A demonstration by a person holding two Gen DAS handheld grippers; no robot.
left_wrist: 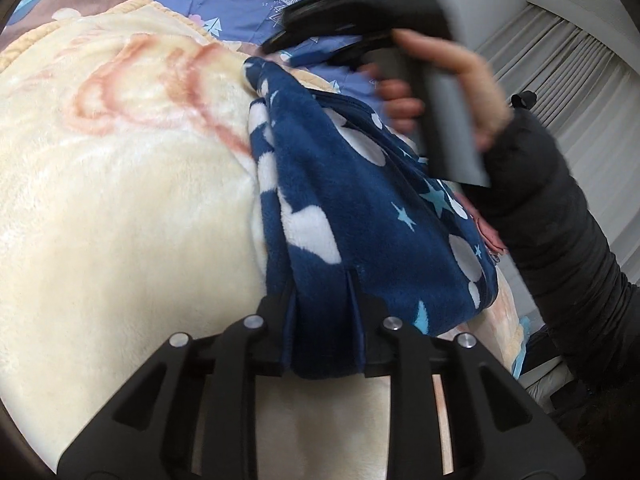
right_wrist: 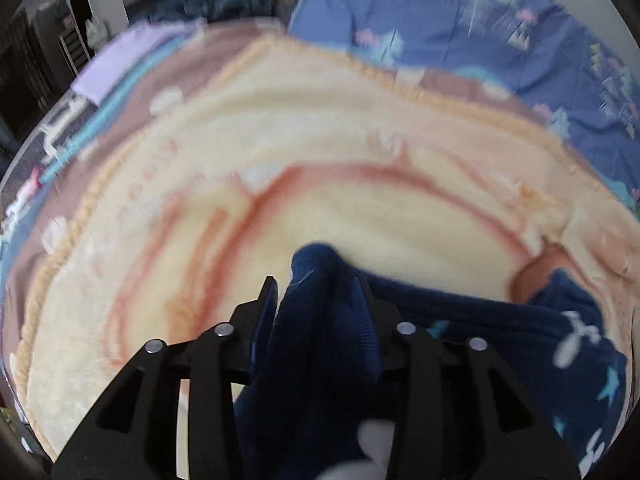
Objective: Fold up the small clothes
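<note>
While cream fleece blanket with orange print [left_wrist: 120, 184] fills 9 o'clock side, navy fleece garment with white dots and stars [left_wrist: 360, 208] lies at centre; left gripper [left_wrist: 322, 280] pinches its near edge; right gripper [right_wrist: 316, 284], 1 o'clock, narrowly parted, fabric bunched between fingers

Right tongs [left_wrist: 276, 46] motion-blurred (tips hidden behind the garment [left_wrist: 360, 208]); bedding [right_wrist: 520, 40] smeared.

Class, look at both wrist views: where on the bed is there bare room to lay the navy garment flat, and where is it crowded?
Free: the cream blanket, inside its orange trim, ahead of the navy garment. Crowded: the near right side, where both hand-held grippers and the sleeve meet.
</note>
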